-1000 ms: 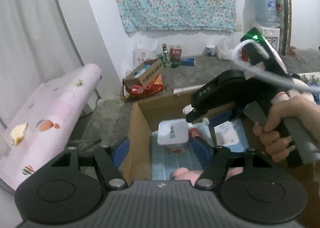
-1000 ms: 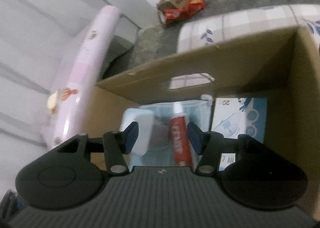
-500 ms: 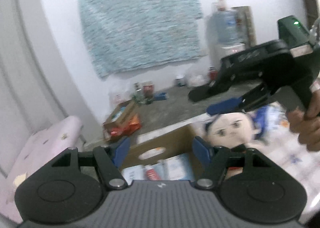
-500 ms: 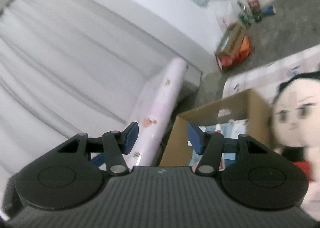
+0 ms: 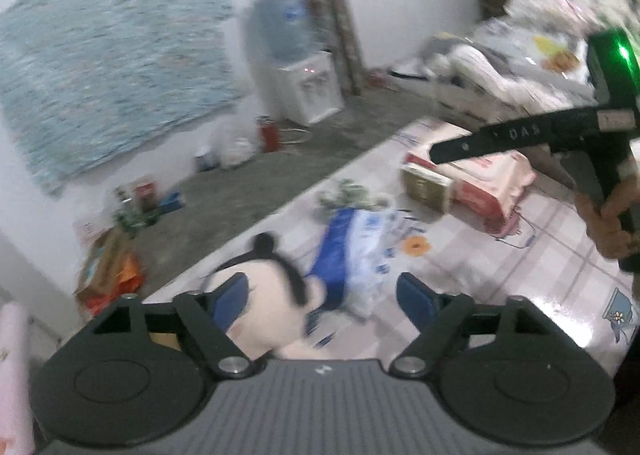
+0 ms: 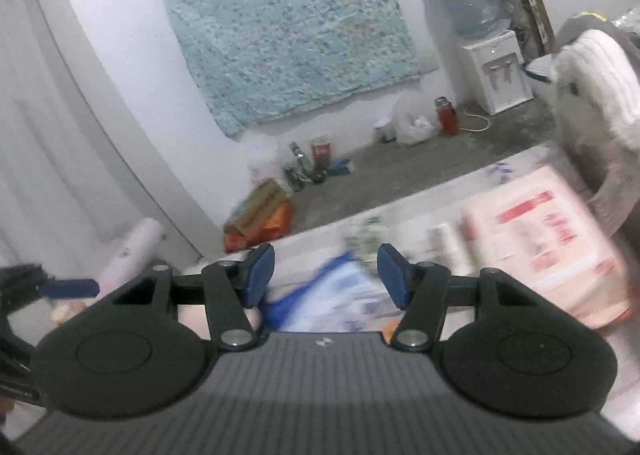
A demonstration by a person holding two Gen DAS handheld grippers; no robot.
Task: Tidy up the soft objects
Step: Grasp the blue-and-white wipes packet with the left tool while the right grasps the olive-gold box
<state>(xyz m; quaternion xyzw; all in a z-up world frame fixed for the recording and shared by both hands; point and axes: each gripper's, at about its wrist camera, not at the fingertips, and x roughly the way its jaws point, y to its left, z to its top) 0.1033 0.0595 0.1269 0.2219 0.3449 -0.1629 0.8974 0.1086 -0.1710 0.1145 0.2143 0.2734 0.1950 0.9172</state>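
A plush doll (image 5: 272,295) with black hair lies on the checked table cloth (image 5: 520,275), just ahead of my left gripper (image 5: 322,295), which is open and empty. Beside the doll lies a blue and white soft pack (image 5: 356,255), which also shows in the right wrist view (image 6: 332,303). A pink and red tissue pack (image 5: 492,183) lies farther right; it also shows in the right wrist view (image 6: 548,239). My right gripper (image 6: 326,275) is open and empty above the blue pack. A grey and white plush (image 6: 596,95) stands at the right edge.
A small green box (image 5: 426,187) lies by the tissue pack. A water dispenser (image 6: 492,67) stands by the wall. A cardboard box with snack bags (image 6: 260,215) sits on the floor. A pink rolled mat (image 6: 132,251) lies at left. Both views are blurred.
Both grippers have lifted out of the cardboard box and swung right, over the table. The doll, blue pack and tissue pack have come into view. Both grippers stayed open.
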